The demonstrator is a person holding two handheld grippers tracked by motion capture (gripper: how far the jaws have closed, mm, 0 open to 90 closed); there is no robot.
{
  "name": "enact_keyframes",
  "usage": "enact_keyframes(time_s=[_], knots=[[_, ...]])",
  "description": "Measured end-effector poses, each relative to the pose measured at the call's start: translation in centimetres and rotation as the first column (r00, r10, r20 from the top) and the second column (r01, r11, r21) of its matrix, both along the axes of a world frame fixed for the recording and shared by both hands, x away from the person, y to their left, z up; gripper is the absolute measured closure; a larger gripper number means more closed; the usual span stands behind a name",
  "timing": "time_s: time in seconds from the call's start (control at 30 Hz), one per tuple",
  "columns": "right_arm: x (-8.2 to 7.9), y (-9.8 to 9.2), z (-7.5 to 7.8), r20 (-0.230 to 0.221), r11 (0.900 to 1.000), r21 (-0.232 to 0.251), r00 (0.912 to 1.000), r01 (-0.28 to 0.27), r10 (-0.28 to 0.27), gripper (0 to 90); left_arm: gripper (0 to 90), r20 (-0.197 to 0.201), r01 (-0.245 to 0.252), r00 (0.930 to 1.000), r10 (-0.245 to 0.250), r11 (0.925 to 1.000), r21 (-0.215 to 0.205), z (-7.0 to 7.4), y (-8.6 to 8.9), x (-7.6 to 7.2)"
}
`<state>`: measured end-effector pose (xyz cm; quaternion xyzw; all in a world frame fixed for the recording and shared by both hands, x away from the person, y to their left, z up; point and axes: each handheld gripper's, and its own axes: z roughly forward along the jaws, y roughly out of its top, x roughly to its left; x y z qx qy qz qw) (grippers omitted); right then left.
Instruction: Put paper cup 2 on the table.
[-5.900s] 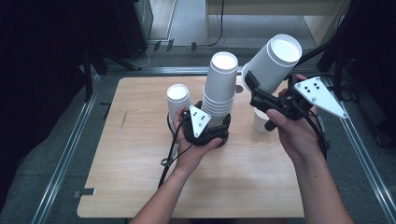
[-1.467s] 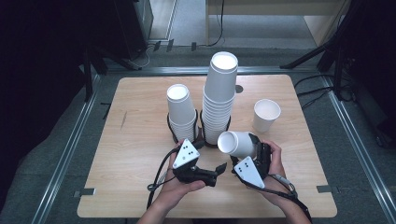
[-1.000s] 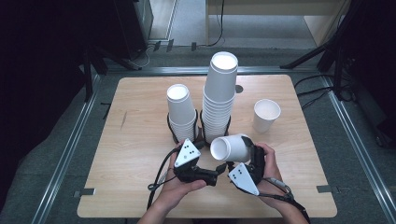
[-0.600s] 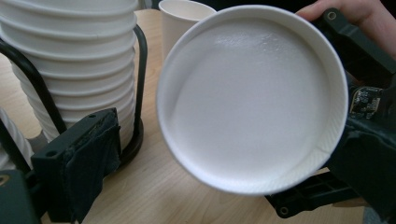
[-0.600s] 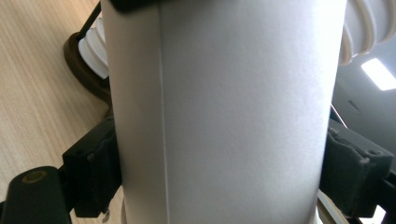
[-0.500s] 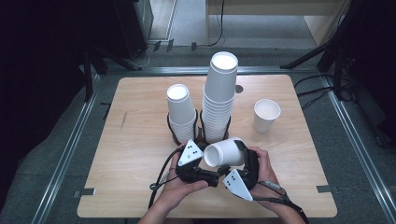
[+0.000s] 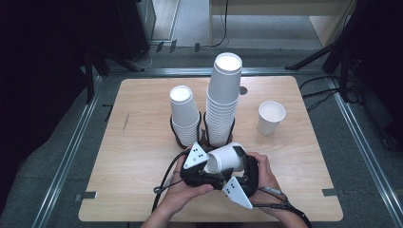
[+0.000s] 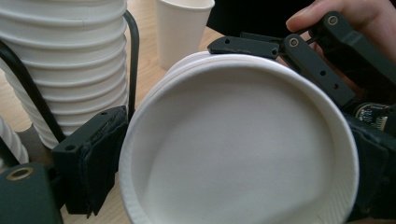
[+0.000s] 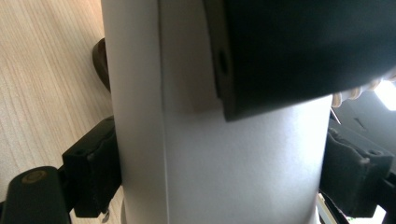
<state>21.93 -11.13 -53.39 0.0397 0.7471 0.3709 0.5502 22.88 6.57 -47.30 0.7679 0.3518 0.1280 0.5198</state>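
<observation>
Holding a small nest of paper cups [image 7: 225, 159] on its side above the near edge of the table [image 7: 133, 156], the right gripper [image 7: 247, 175] clamps the cup wall between both pads [image 9: 95, 172]. The left gripper [image 7: 202, 166] has just been closing, its jaws either side of the cup rim [image 8: 238, 144], the left pad [image 8: 98, 163] at the rim; whether it presses yet cannot be told. Two cup stacks [image 7: 222, 102] [image 7: 184, 116] stand in wire holders behind, a single cup [image 7: 271, 117] to their right. Judgement: separating one cup calls for a light, even pinch on the outer rim only, then a straight axial pull, avoiding crushing the wall.
</observation>
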Motion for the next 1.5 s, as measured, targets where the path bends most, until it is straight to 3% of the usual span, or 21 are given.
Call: enact_keyframes(time_s=[0.13,0.37,0.83,1.13,1.5], knots=[[0.0,0.0,0.0,0.006,1.000,-0.019,1.0000,0.002,-0.001,12.3,13.5,0.000,-0.012,0.9999,0.012,0.9999,0.000,0.1,0.0,0.0],[0.0,-0.1,-0.1,0.008,1.000,-0.029,0.9999,0.006,-0.005,12.3,18.3,-0.013,-0.004,0.9999,0.004,0.9999,-0.016,0.1,0.1,0.0],[0.1,0.1,-0.3,-0.003,1.000,-0.027,1.0000,0.007,-0.007,11.2,20.3,-0.005,0.002,1.0000,-0.002,1.0000,-0.005,-0.1,0.2,0.0],[0.0,0.1,-0.1,-0.064,1.000,-0.008,0.9978,-0.016,0.015,0.0,22.0,0.017,-0.012,0.9998,0.012,0.9999,-0.005,-0.2,0.4,0.0],[-0.5,-0.2,1.0,-0.036,1.000,0.009,0.9993,-0.014,0.014,0.0,22.2,0.030,-0.045,0.9985,0.046,0.9989,-0.015,-0.5,0.7,0.1]])
